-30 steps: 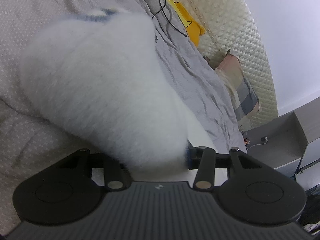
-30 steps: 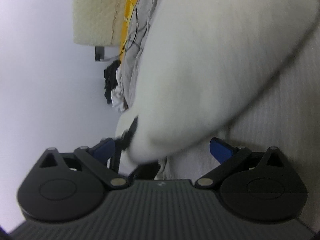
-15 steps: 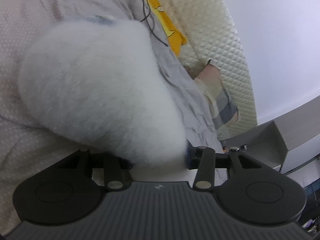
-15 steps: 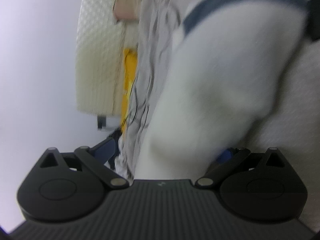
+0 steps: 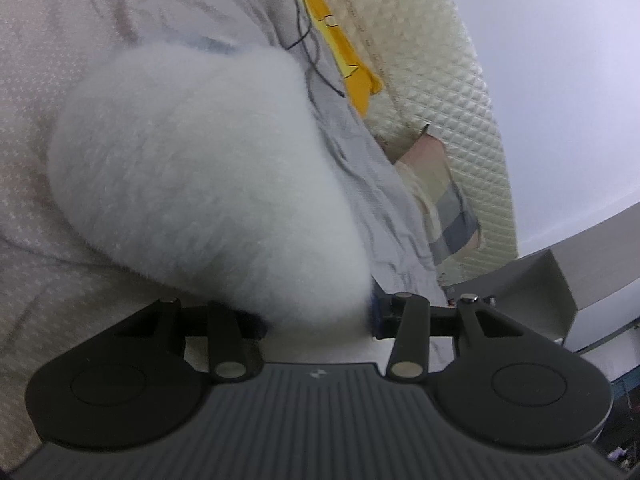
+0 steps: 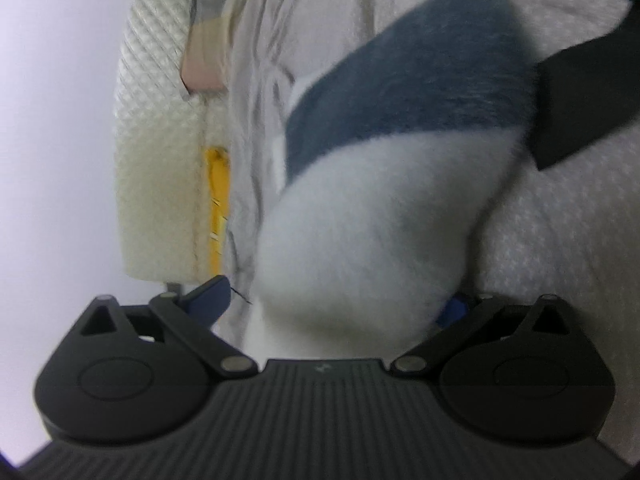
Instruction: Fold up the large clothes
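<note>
**Fluffy white garment held at both ends over the bed**

The left tool (image 5: 316,322) is pinching the fluffy white garment (image 5: 200,184): the fleece bulges forward from between its half-closed jaws and hides both pads. Ahead of that tool the garment swells into a thick rounded mass, its lower edge resting on the pale patterned bed cover (image 5: 48,264) that lies to the tool's left and beneath it. To the right of the mass runs a crumpled grey sheet (image 5: 380,184), crossed farther off by a thin black cable (image 5: 308,48). Beyond the sheet lie a yellow cloth (image 5: 352,68) and a checked pillow (image 5: 444,208), both against the quilted cream headboard (image 5: 436,92).

The right tool (image 6: 340,304) stands spread wide, and its jaws have just been closing. The same garment (image 6: 360,232) fills the gap between them. The left blue pad (image 6: 208,296) shows clear of the fleece; the right pad (image 6: 452,312) is mostly buried in it, so a firm grip cannot be told here. Farther ahead of this tool, a dark blue band (image 6: 420,92) crosses the garment. At its far right, a black part of the other tool (image 6: 580,104) meets the fleece.
</note>
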